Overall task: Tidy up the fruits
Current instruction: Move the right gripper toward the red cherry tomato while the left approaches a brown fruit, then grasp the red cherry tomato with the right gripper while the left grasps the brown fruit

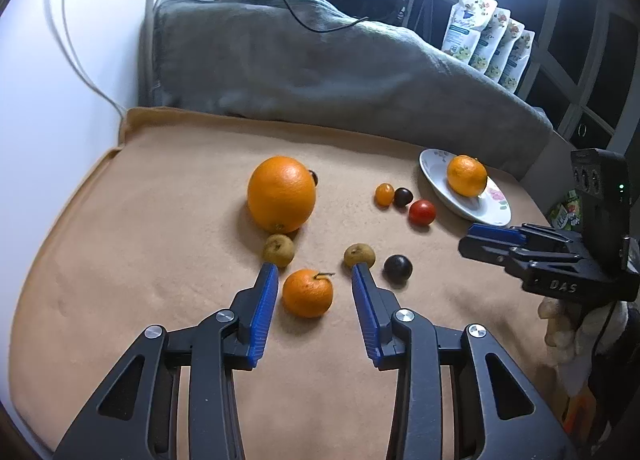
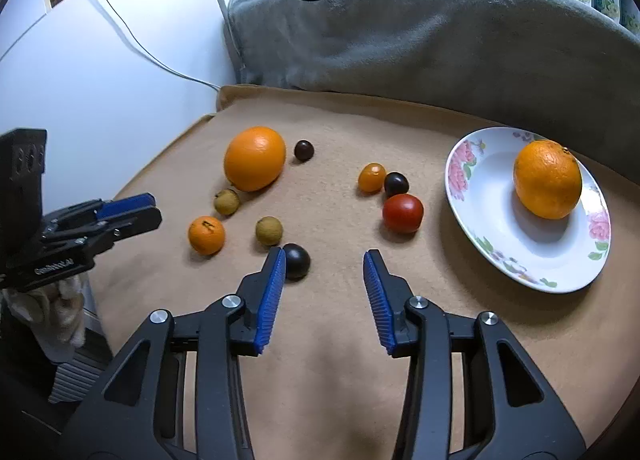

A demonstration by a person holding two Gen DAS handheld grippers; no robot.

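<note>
- Three orange citrus fruits: one large orange far on the tan-cloth surface; one small mandarin with a stem; one mandarin on the plate.
- One floral plate, at the surface's right side.
- Two brownish longans: one touching the large orange's near side, the other just beside the left gripper's right fingertip.
- Three dark round fruits: one beyond the large orange, nearly hidden behind it in the left wrist view; one in the cluster; one partly covered by the right gripper's left finger.
- One red cherry tomato and one orange cherry tomato, clustered with a dark fruit near the plate.
- Left gripper: released, jaws apart on either side of the small mandarin, pads not pressing it.
- Right gripper: released, nothing between the jaws, only bare cloth.
- Gloved hands under each gripper cut off at frame edges.
- Four pouches at the back, print unreadable.
</note>
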